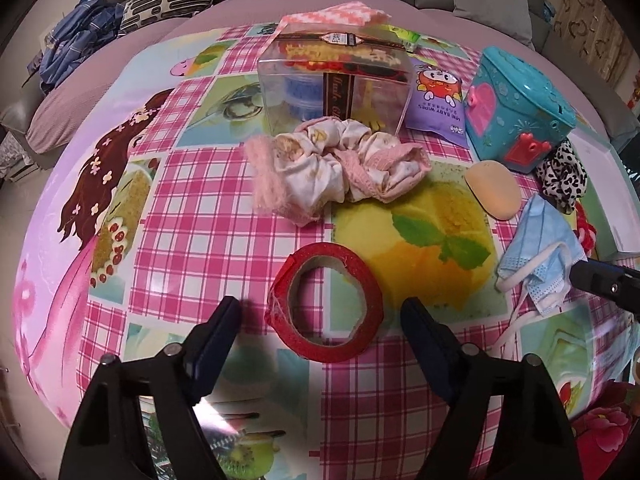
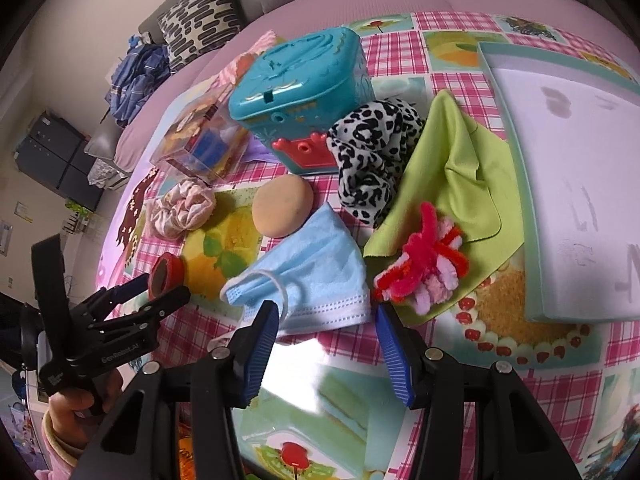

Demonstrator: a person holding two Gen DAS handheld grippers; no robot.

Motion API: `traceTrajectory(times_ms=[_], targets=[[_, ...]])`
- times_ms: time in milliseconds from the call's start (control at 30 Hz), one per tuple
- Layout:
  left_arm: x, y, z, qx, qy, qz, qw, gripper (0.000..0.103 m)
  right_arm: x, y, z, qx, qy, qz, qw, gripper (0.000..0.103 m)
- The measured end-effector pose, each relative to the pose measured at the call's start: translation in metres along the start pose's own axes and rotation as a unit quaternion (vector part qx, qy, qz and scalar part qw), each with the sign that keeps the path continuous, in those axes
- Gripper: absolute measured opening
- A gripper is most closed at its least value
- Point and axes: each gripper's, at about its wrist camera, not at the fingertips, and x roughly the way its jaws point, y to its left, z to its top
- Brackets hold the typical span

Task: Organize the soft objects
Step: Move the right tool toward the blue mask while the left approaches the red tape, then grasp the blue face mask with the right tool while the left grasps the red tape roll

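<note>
My left gripper (image 1: 320, 306) is open, its fingers either side of a red tape roll (image 1: 325, 303) lying flat on the table. Beyond it lies a pink-and-cream scrunchie pile (image 1: 336, 168). My right gripper (image 2: 326, 312) is open, its fingertips at the near edge of a blue face mask (image 2: 312, 276), not closed on it. A beige sponge puff (image 2: 282, 206), a leopard-print scrunchie (image 2: 370, 152), a green cloth (image 2: 452, 184) and a red-pink pipe-cleaner bundle (image 2: 424, 268) lie around the mask. The left gripper (image 2: 160, 284) also shows in the right wrist view at the tape roll (image 2: 166, 272).
A teal heart-shaped box (image 2: 304, 92) and a clear plastic box (image 1: 332, 88) stand at the back. A purple baby-wipes pack (image 1: 438, 104) lies between them. A white board with green rim (image 2: 572, 184) lies at the right. A sofa with cushions lies behind the table.
</note>
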Motion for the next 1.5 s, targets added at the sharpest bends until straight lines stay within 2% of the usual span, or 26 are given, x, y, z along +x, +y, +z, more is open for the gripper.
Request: traceTrajectory(times_ms=[100,133,267,367,500,633,967,1133,1333,1500], targets=[[-0.002,0.0,0.0,0.002,-0.004,0.0,1.0,0.064,0.002,0.001,0.002,-0.002,0.002,-0.001,1.0,0.044],[-0.002,0.0,0.0,0.003,-0.005,0.0,1.0,0.054,0.002,0.001,0.002,-0.002,0.002,-0.003,1.0,0.038],[-0.005,0.0,0.0,0.003,-0.009,0.0,1.0,0.053,0.006,0.003,0.002,-0.004,0.003,-0.009,1.0,0.022],[-0.005,-0.001,0.0,0.005,-0.01,0.002,0.9999,0.052,0.003,0.003,0.002,-0.006,-0.004,-0.006,1.0,0.019],[-0.01,-0.002,0.001,0.001,-0.006,0.0,1.0,0.052,-0.01,0.007,0.002,-0.013,-0.023,-0.001,1.0,0.017],[-0.029,-0.003,0.003,-0.002,-0.021,0.002,0.9998,0.052,-0.033,0.014,0.004,-0.023,-0.052,0.007,0.998,0.017],[-0.099,-0.021,0.034,0.012,-0.097,0.003,0.9952,0.052,-0.115,0.033,0.011,-0.058,-0.154,0.009,0.986,0.016],[-0.134,-0.046,0.057,0.035,-0.134,-0.008,0.9904,0.052,-0.154,0.025,0.023,-0.062,-0.21,-0.038,0.975,0.016],[-0.15,-0.095,0.092,0.061,-0.158,-0.026,0.9852,0.052,-0.188,-0.012,0.046,-0.015,-0.269,-0.102,0.958,0.016],[-0.147,-0.143,0.108,0.078,-0.168,-0.049,0.9814,0.052,-0.21,-0.056,0.061,0.043,-0.3,-0.124,0.945,0.016]])
